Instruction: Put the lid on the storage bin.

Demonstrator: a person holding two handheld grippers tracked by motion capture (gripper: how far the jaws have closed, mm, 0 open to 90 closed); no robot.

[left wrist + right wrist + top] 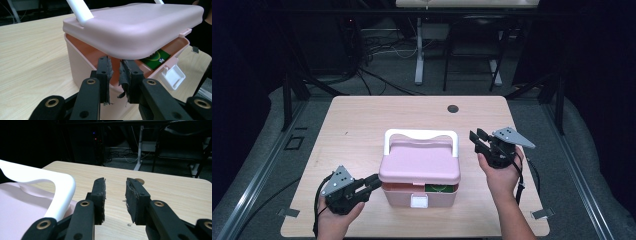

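Box: the pink box (419, 175) is sitting at the lower centre of the high view, on the table (362, 125).
Progress: the white latch (173, 77) is hanging undone and the lid (140, 27) is lifting slightly at the front; swinging it fully open is, by my judgement, what is left.
Left gripper (373, 183): jaws are standing slightly apart at the box's left front corner, gripping nothing.
Right gripper (478, 138): jaws are gaping, hovering right of the white handle (421, 135).
Left gripper view: a green item (156, 58) is peeking from the gap.
Right gripper view: the handle is curving at the left of the frame.
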